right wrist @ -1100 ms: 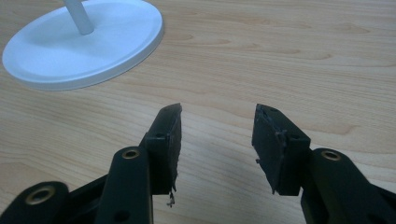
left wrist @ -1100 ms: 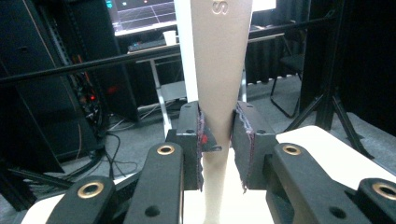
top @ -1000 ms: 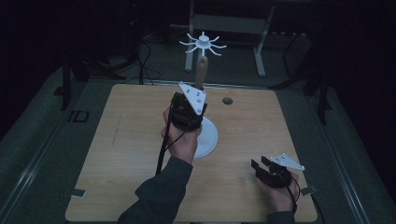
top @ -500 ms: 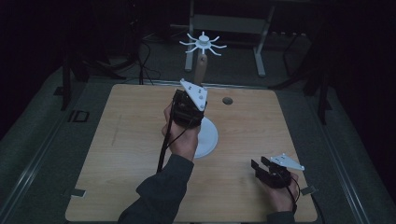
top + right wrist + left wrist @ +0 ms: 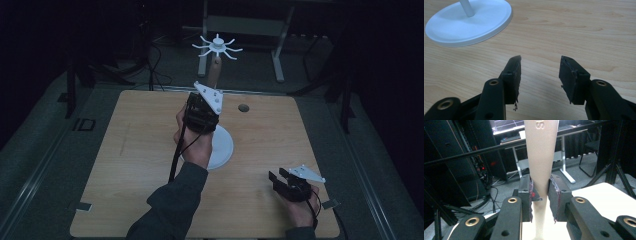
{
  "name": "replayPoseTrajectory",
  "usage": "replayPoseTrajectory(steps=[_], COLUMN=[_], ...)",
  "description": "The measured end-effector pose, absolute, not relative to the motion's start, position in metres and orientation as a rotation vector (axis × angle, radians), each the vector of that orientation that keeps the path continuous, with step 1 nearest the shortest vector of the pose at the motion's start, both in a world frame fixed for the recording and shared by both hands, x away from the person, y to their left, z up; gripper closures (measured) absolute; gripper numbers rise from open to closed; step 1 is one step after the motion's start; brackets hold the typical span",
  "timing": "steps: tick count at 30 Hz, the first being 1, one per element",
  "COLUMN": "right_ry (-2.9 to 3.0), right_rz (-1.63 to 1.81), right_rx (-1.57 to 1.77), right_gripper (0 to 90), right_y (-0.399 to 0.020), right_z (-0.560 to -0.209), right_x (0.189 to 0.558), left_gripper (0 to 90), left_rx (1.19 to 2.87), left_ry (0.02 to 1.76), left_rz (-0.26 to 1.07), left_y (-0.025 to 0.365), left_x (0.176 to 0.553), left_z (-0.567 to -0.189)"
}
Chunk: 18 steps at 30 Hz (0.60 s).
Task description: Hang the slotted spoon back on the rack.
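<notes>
Little has moved since a second ago; my left gripper stays clenched on the stand's tapered post. Nearest, right gripper rests released on the table. White round base mid-table; spoked top beyond

Raised lettering is showing at the top edge of the left gripper view, on the pale beige tapered post; only the cut-off bottoms of two characters, perhaps "IS", are appearing. In the high view, dark letters "ID" are sitting on the grey floor at the wooden table's left.
</notes>
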State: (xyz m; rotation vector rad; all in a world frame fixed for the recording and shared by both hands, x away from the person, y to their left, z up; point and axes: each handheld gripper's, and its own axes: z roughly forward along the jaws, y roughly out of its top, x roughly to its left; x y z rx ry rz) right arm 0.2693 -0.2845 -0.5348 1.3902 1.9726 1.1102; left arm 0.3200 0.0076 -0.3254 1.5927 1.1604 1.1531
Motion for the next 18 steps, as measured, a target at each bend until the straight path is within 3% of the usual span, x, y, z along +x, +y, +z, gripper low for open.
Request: replayPoseTrajectory(steps=[18], right_ry=[1.973], right_rz=[1.098], right_rx=[1.383], right_gripper=[51.8], right_y=[-0.2837], right_z=[-0.5352], right_x=[0.269], left_gripper=[72.8], left_rx=[1.617], left_ry=[1.169], left_rz=[1.174], left_y=[0.0053], left_x=[0.3291], left_z=[-0.3271])
